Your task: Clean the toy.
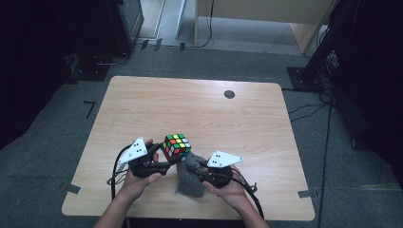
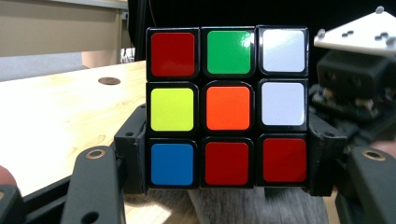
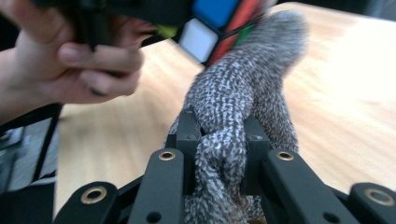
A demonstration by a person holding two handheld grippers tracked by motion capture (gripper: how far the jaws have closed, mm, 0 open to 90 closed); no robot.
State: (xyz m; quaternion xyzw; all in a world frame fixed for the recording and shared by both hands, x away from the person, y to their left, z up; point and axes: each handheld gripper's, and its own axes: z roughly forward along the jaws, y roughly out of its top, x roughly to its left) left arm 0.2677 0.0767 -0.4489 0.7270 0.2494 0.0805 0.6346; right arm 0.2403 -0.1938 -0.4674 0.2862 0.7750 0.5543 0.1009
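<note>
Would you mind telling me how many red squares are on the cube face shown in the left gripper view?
3 on the cube: one in the top-left corner, one bottom-middle, one bottom-right. Its other faces are hidden in that view.

Both grippers, the left gripper and right gripper, are black with brass-ringed screw holes, white dotted triangular top plates and trailing black cables.

no readable text or labels
</note>
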